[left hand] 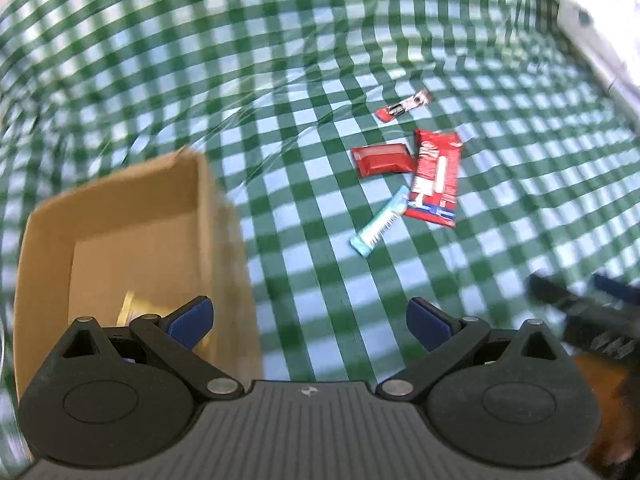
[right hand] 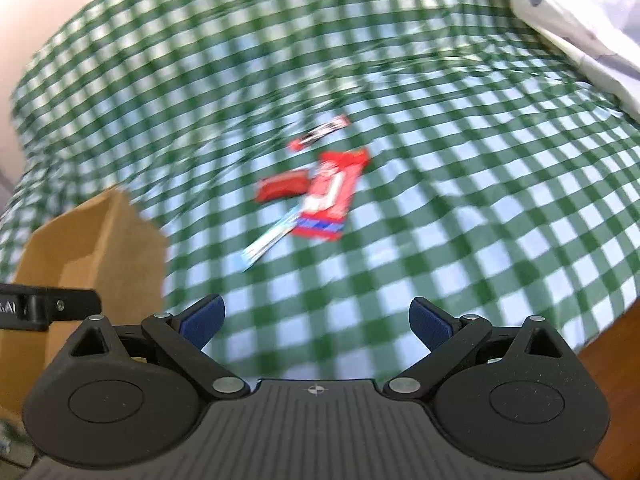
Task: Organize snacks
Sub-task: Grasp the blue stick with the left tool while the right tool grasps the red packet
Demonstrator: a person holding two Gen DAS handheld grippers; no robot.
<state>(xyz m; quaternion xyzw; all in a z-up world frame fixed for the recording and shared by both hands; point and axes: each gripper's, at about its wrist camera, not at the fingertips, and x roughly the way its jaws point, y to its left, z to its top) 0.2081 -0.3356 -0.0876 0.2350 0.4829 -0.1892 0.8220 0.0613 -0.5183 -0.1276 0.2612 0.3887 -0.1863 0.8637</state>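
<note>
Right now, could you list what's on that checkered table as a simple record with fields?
Surface: green-and-white checkered tablecloth
Container: open cardboard box, something yellow inside
Loose snacks: four, right of the box
Largest: red-and-white wrapper
Others: red packet, light-blue stick, small red-and-silver bar
Left gripper: open, empty
Right gripper: open, empty

No legible text; print on big red wrapper too blurred to read.

- Left wrist view looks forward and down over its tongs, close above the cardboard box.
- Right wrist view, blurred, faces likewise from further right.
- Both share the snack wrappers and checked cloth.
</note>
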